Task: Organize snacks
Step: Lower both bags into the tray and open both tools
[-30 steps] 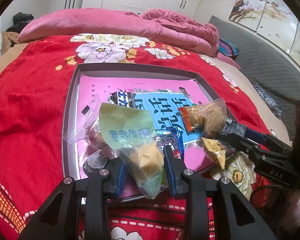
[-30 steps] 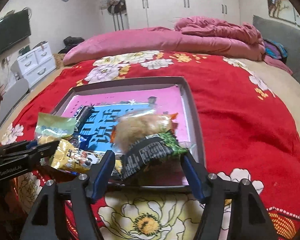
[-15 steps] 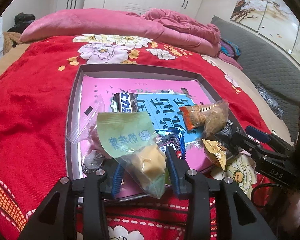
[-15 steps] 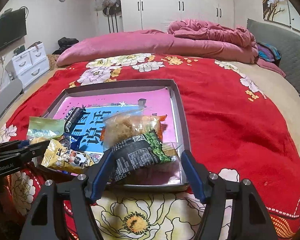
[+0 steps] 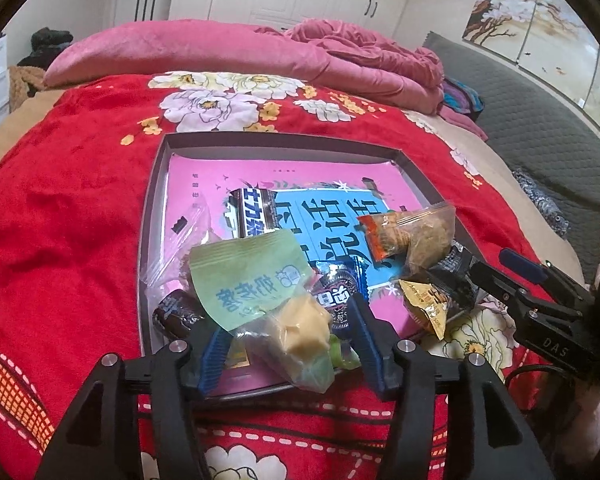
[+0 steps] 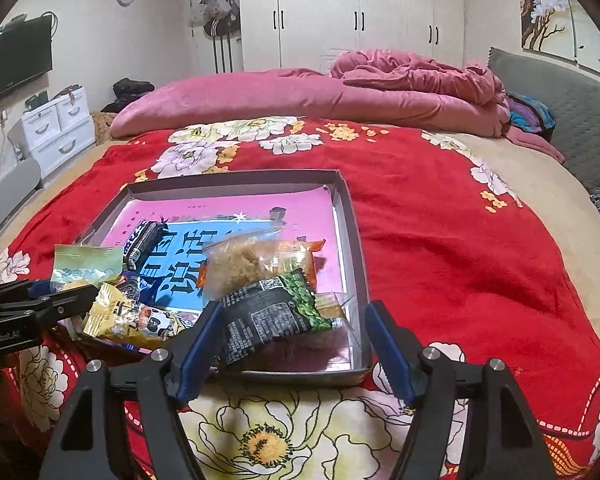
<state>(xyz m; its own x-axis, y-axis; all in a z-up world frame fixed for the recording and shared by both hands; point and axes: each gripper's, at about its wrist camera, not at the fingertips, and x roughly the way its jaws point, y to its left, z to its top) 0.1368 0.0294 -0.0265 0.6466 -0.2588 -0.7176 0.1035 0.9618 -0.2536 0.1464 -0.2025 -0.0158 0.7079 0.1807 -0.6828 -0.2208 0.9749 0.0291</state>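
Your left gripper (image 5: 288, 346) has spread its blue pads wide, so the green-labelled cake packet (image 5: 268, 296) now lies loose at the tray's near left edge instead of pinched. Your right gripper (image 6: 294, 344) stands wide open too, having backed toward you; the black-and-green pea packet (image 6: 272, 316) rests free in the near right corner of the grey tray (image 6: 350, 216). Both snacks look delivered. The yellow packet (image 6: 128, 320) overhanging the near rim looks like your next pick.
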